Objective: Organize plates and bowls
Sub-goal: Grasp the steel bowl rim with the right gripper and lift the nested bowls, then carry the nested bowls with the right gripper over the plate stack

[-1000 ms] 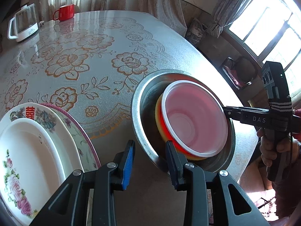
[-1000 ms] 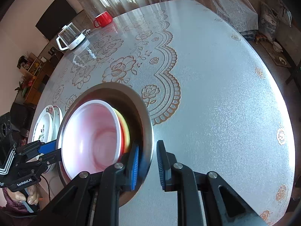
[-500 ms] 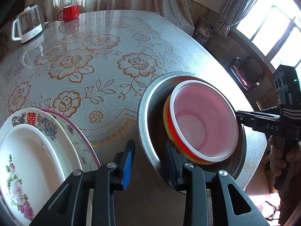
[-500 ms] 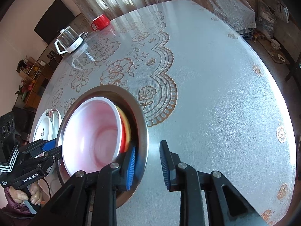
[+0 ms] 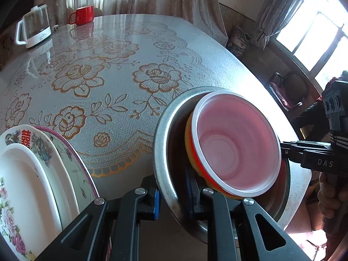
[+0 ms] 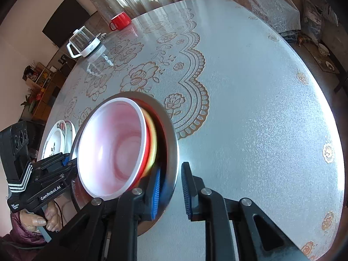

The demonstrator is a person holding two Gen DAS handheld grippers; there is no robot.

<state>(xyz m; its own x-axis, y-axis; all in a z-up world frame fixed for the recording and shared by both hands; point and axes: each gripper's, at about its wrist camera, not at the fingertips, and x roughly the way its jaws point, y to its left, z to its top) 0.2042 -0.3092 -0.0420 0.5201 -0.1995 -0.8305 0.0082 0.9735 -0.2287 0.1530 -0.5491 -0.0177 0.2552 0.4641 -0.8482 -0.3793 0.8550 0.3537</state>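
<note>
A steel basin point(image 5: 165, 130) point(image 6: 171, 139) stands on the round table and holds a nested stack: a pink bowl with a white rim point(image 5: 235, 145) point(image 6: 113, 150) in a red bowl, in a yellow one. My left gripper point(image 5: 173, 193) straddles the basin's near rim, one finger outside and one inside, jaws open. My right gripper point(image 6: 170, 187) straddles the opposite rim the same way, jaws open. A stack of flowered plates point(image 5: 26, 178) point(image 6: 56, 139) lies left of the basin.
A glass kettle point(image 5: 32, 29) point(image 6: 83, 42) and a red mug point(image 5: 83, 15) point(image 6: 120, 20) stand at the table's far side. The table point(image 6: 261, 108) has a lace-patterned cover. Its near edge runs just below the basin.
My left gripper moved forward, so its fingers now straddle the basin rim. My right gripper opened wider around the other rim. The basin sits slightly further from the table's edge.
</note>
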